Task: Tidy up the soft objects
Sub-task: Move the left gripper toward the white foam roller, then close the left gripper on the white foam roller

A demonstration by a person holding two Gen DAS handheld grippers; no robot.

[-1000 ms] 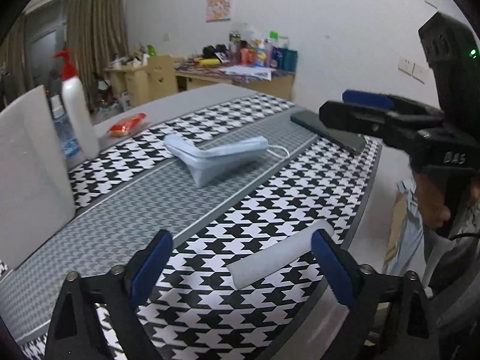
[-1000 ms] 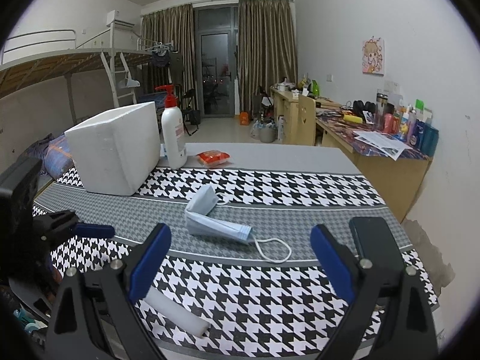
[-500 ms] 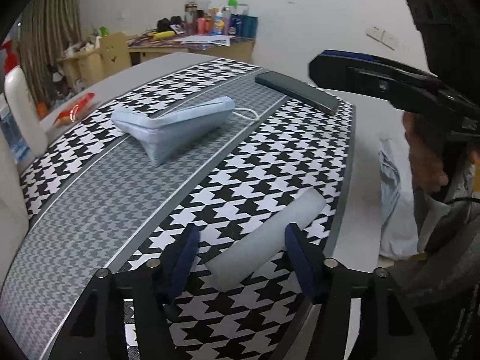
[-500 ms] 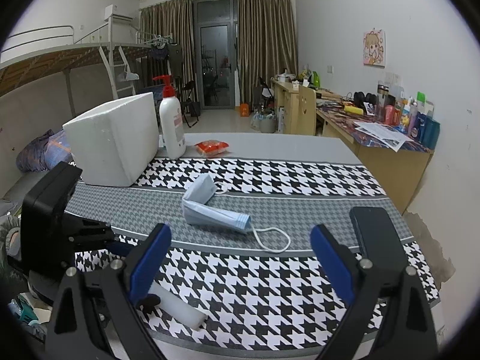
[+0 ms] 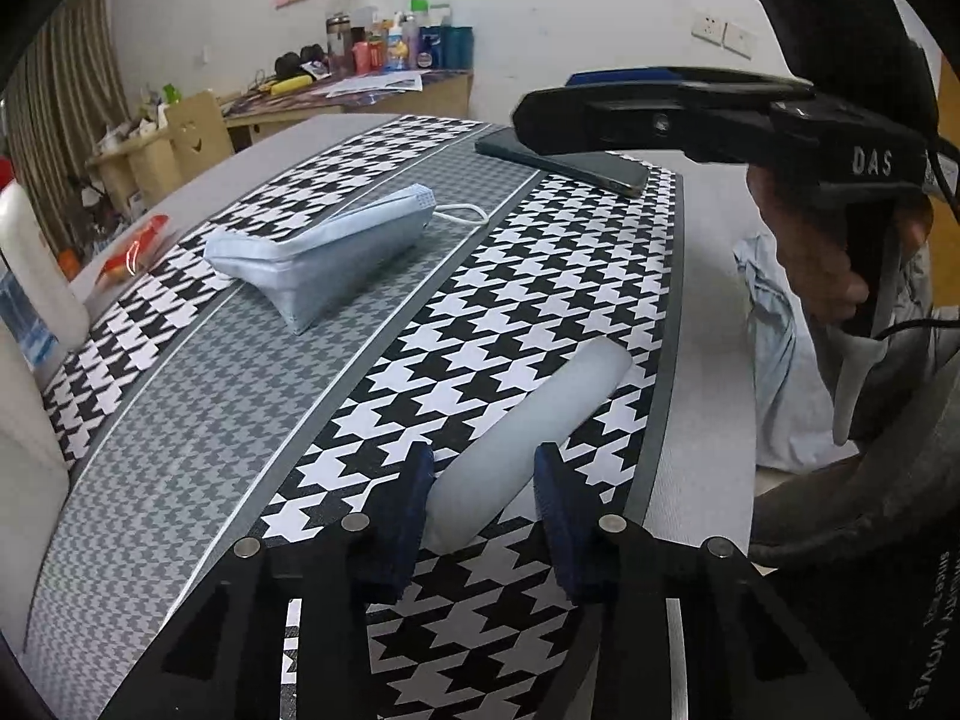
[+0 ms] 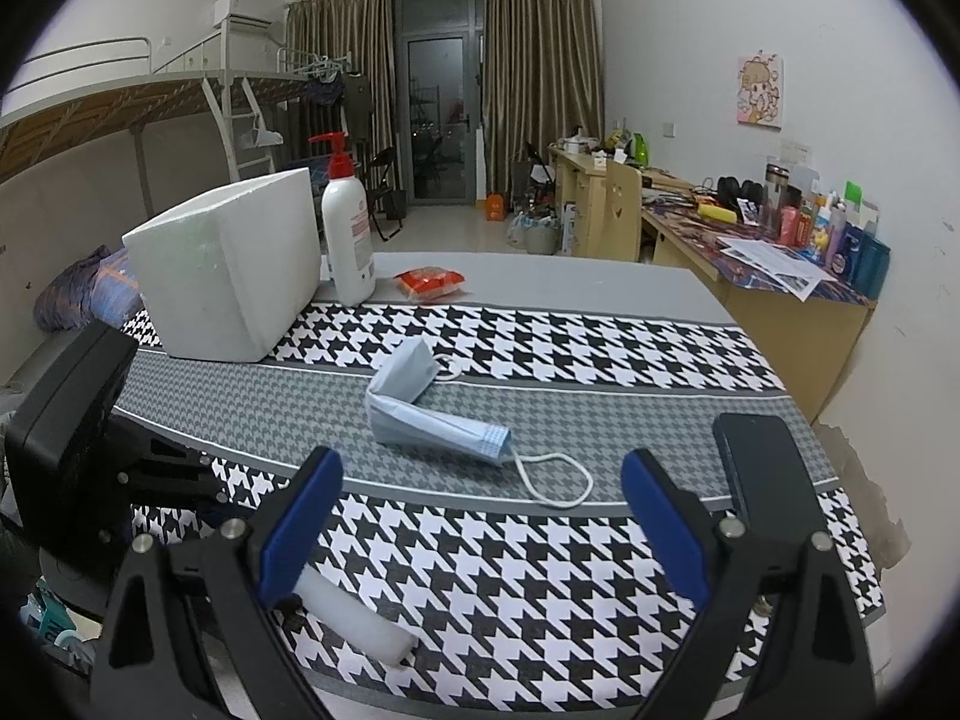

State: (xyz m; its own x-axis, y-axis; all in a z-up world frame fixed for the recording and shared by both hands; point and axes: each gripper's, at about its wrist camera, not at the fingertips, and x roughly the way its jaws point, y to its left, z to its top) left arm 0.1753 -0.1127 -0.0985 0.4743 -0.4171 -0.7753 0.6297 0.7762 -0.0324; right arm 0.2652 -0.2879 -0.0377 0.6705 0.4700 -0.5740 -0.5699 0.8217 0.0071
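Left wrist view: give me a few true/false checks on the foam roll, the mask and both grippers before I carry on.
1. The left gripper has its blue pads on either side of the white foam roll. True.
2. The foam roll is already inside the white foam box. False: it lies on the houndstooth cloth near the table's front edge.
3. The right gripper is shut on the blue face mask. False: its jaws are wide open and empty, and the mask lies on the grey stripe beyond them.
4. A dark phone lies on the cloth to the right of the mask in the right wrist view. True.
5. The pump bottle stands beside the foam box. True.
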